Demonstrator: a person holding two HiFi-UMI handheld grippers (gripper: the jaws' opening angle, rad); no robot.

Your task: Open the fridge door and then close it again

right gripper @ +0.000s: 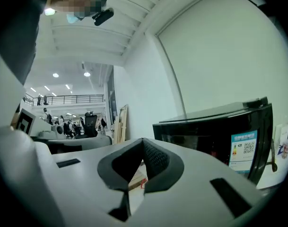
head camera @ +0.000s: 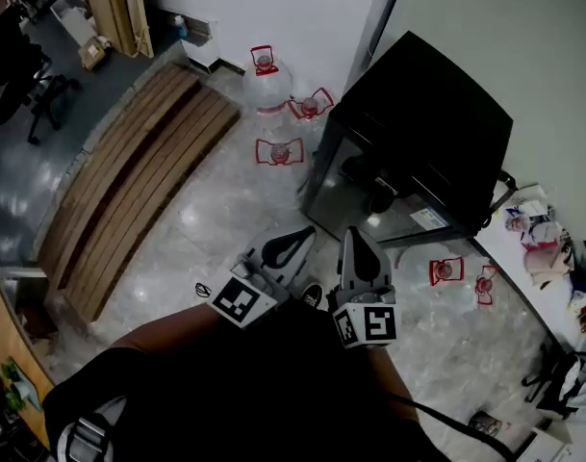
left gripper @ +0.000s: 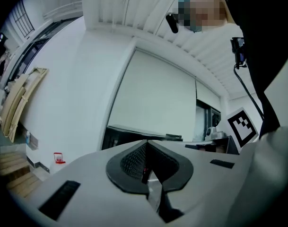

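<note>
A small black fridge [head camera: 418,133] stands on the floor against the wall at upper right. Its glass door faces me and looks closed. In the right gripper view the fridge [right gripper: 219,131] shows ahead on the right, with a label on its front. My left gripper [head camera: 288,248] and right gripper [head camera: 360,250] are side by side close to my body, short of the fridge and touching nothing. The left gripper [left gripper: 146,145] is shut with nothing between its pads. On the right gripper [right gripper: 143,143] the tips also meet, with nothing held.
Several clear water jugs with red handles lie on the floor: one [head camera: 266,75] by the wall, one [head camera: 279,150] left of the fridge, one [head camera: 445,269] to its right. A slatted wooden bench [head camera: 129,181] runs along the left. A cluttered white table [head camera: 543,248] is at right.
</note>
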